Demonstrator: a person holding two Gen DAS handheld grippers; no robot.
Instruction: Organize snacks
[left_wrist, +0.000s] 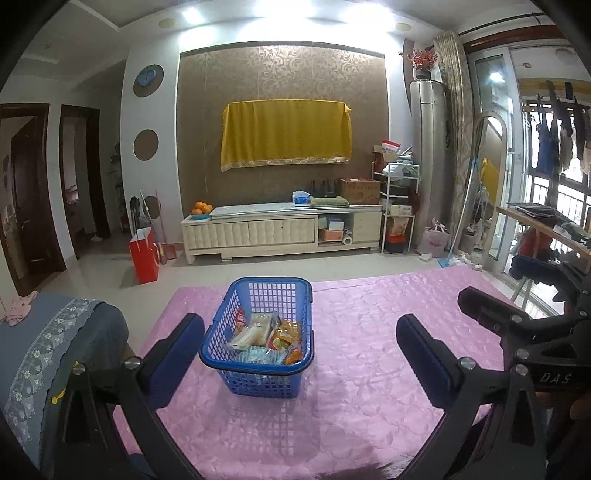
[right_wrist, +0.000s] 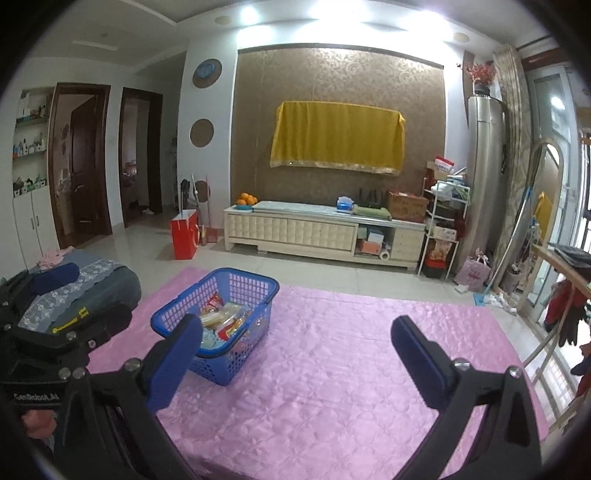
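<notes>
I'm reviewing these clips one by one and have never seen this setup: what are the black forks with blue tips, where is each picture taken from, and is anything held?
No robot here: a person holds a two-finger gripper in each hand, each carrying a forward-looking fisheye camera. One picture looks along the left gripper, the other along the right gripper; each also shows the other gripper at its edge. The blue tips are the finger pads. Both grippers are open and hold nothing. On the pink cloth stands a blue basket holding packaged snacks.
</notes>
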